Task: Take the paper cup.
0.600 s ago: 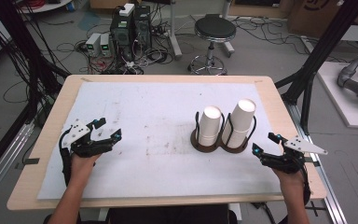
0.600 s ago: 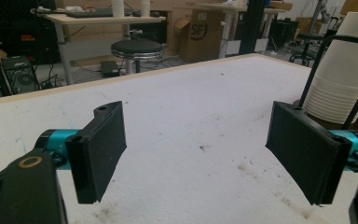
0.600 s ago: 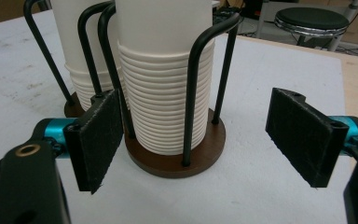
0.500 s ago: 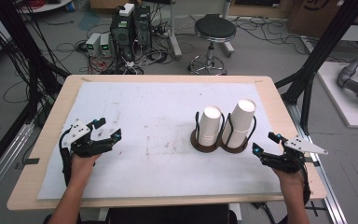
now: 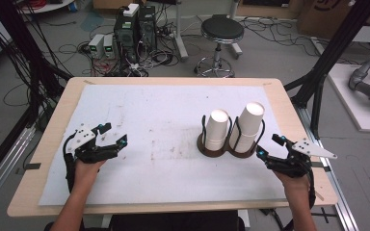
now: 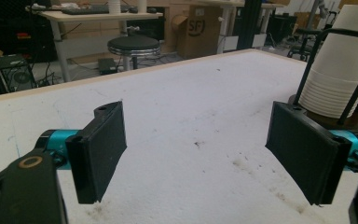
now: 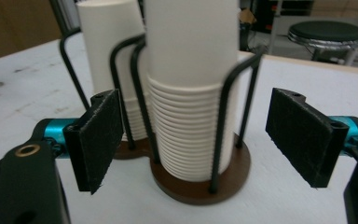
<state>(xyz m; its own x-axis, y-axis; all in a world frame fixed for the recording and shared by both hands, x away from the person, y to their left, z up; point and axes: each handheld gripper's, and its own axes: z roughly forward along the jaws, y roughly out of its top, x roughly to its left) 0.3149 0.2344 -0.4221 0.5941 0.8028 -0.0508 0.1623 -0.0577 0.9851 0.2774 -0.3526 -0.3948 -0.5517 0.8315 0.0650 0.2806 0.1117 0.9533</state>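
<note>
Two stacks of white paper cups stand upside down in a brown double holder (image 5: 212, 151) with black wire uprights, right of the table's middle. The left stack (image 5: 217, 130) is a little shorter than the right stack (image 5: 248, 125). My right gripper (image 5: 269, 147) rests open just to the right of the holder, pointing at it; in the right gripper view the right stack (image 7: 191, 93) stands just beyond the wide-apart jaws (image 7: 200, 140). My left gripper (image 5: 112, 135) lies open at the table's left, nothing between its jaws (image 6: 196, 149), with one cup stack (image 6: 340, 79) far off.
A white sheet (image 5: 164, 115) covers most of the wooden table (image 5: 173, 81). Beyond the far edge are a black stool (image 5: 221, 31), computer cases (image 5: 135, 29) and cables on the floor. A black frame post (image 5: 327, 53) rises at the right.
</note>
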